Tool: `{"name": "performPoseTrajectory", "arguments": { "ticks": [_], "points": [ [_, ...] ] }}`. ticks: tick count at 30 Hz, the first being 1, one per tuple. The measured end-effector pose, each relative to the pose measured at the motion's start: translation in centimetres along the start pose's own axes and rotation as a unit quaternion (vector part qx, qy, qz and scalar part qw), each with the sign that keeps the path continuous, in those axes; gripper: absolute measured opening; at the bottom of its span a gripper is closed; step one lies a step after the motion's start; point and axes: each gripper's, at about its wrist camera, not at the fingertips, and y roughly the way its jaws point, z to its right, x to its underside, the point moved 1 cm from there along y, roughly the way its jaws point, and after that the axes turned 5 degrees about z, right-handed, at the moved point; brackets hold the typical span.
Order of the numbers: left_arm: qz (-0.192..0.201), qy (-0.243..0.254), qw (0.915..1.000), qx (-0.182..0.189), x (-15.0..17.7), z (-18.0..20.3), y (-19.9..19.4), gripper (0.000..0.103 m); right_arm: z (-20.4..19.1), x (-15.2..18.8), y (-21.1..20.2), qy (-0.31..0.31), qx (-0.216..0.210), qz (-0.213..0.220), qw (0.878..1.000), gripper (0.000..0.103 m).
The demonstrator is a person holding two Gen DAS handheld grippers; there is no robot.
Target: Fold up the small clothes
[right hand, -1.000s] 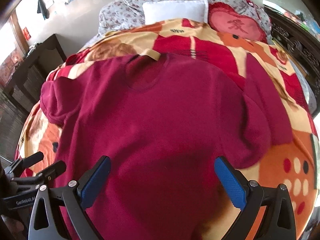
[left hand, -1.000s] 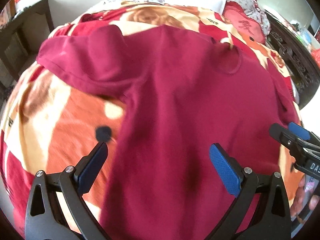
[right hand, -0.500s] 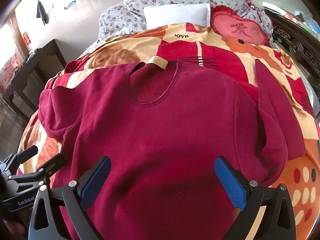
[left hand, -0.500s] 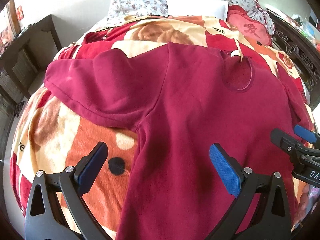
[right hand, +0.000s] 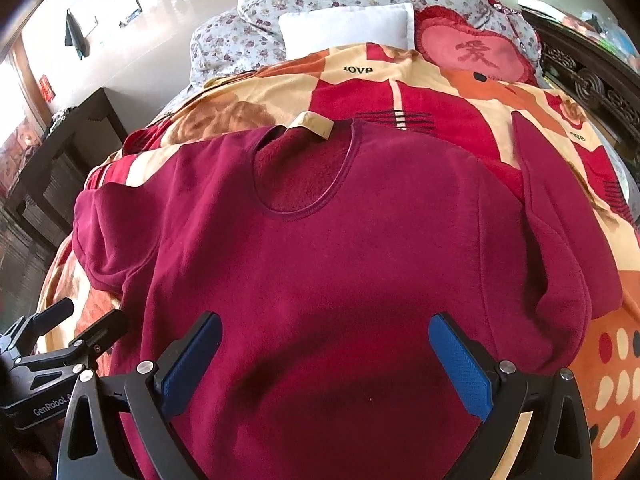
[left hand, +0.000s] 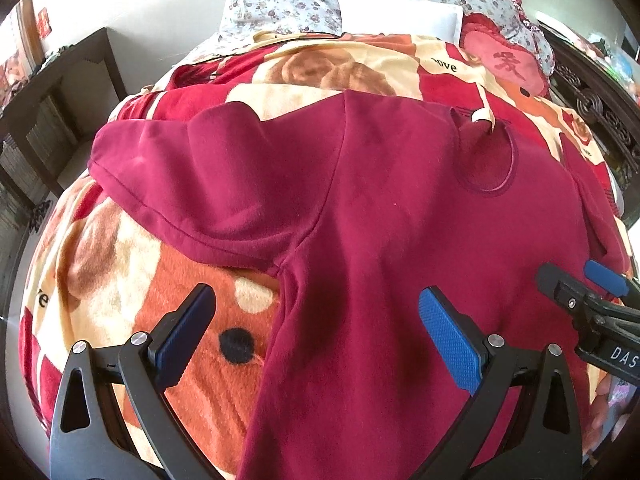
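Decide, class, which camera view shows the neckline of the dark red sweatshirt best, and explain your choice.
The right wrist view. There the neckline sits near the middle, its whole curve and the tan label visible. The left wrist view shows the neckline off to the right, narrowed by the slant, though its lower rim is still clear.

Sweater [right hand: 320,264] hem cut off by both views' lower edges

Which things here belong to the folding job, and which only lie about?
For the job:
dark red fleece sweatshirt
left gripper
right gripper

Lying about:
orange-and-red patterned blanket
white rectangular pillow
red heart-shaped cushion
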Motion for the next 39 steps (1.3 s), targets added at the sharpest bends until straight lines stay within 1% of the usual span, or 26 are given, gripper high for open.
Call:
{"name": "performPoseTrajectory", "arguments": {
  "ticks": [8,12,15,18,20,22,23,24,26,27,28,29,30,32,34,36,37,38,39],
  "points": [
    [0.003,-0.009,1.0000,-0.002,-0.5,-0.7,0.2,0.102,-0.1,-0.1,0.2,-0.004,0.005,0.001,1.000,0.103],
    [0.000,-0.022,0.9997,0.002,-1.0,-1.8,0.4,0.102,-0.4,-0.2,0.3,-0.003,0.003,0.003,1.000,0.103],
    [0.005,-0.037,0.9993,0.002,-1.6,-3.5,0.4,0.102,-0.9,-0.6,0.5,-0.006,0.001,0.004,1.000,0.103],
    [0.012,-0.072,0.9973,0.005,-2.7,-6.5,0.4,0.102,-1.5,-1.0,0.7,-0.006,-0.006,0.007,1.000,0.102],
    [0.020,-0.107,0.9941,0.008,-3.5,-9.2,0.4,0.102,-2.1,-1.2,1.0,-0.006,-0.013,0.007,1.000,0.102],
    [0.024,-0.150,0.9884,0.010,-4.3,-12.7,0.8,0.102,-2.8,-1.3,1.2,-0.010,-0.020,0.005,1.000,0.102],
    [0.031,-0.174,0.9842,0.006,-4.8,-14.7,1.0,0.102,-3.1,-1.3,1.2,-0.013,-0.022,0.004,1.000,0.102],
    [0.037,-0.188,0.9814,0.002,-5.1,-15.9,1.2,0.102,-3.4,-1.4,1.3,-0.016,-0.024,0.004,1.000,0.102],
    [0.056,-0.231,0.9712,-0.006,-6.0,-19.7,2.0,0.102,-4.0,-1.4,1.4,-0.024,-0.026,0.003,0.999,0.102],
    [0.058,-0.242,0.9685,-0.006,-6.2,-20.7,2.4,0.102,-4.3,-1.4,1.5,-0.026,-0.027,0.003,0.999,0.102],
    [0.057,-0.261,0.9636,-0.005,-6.6,-22.7,3.4,0.102,-4.5,-1.4,1.6,-0.027,-0.029,0.001,0.999,0.102],
    [0.056,-0.273,0.9604,-0.003,-6.8,-23.8,4.1,0.097,-4.7,-1.4,1.7,-0.027,-0.032,-0.001,0.999,0.102],
    [0.054,-0.284,0.9574,0.000,-7.1,-25.0,4.8,0.089,-4.8,-1.5,1.8,-0.028,-0.035,-0.002,0.999,0.102],
    [0.047,-0.308,0.9501,0.005,-7.6,-27.6,6.6,0.087,-5.1,-1.5,2.0,-0.032,-0.038,-0.006,0.999,0.102],
    [0.045,-0.327,0.9438,0.001,-7.7,-29.3,7.8,0.087,-5.4,-1.5,2.2,-0.035,-0.039,-0.009,0.999,0.102],
    [0.046,-0.343,0.9382,0.008,-7.8,-30.8,8.9,0.087,-5.5,-1.6,2.5,-0.035,-0.041,-0.012,0.998,0.102],
    [0.040,-0.357,0.9332,0.010,-7.9,-31.5,9.8,0.086,-5.5,-1.6,2.6,-0.034,-0.042,-0.014,0.998,0.102],
    [0.038,-0.365,0.9301,0.013,-7.9,-31.9,10.2,0.086,-5.5,-1.6,2.7,-0.034,-0.044,-0.017,0.998,0.102],
    [0.039,-0.378,0.9246,0.023,-7.9,-32.4,10.9,0.085,-5.6,-1.6,2.9,-0.034,-0.044,-0.019,0.998,0.102]
  ]
}}
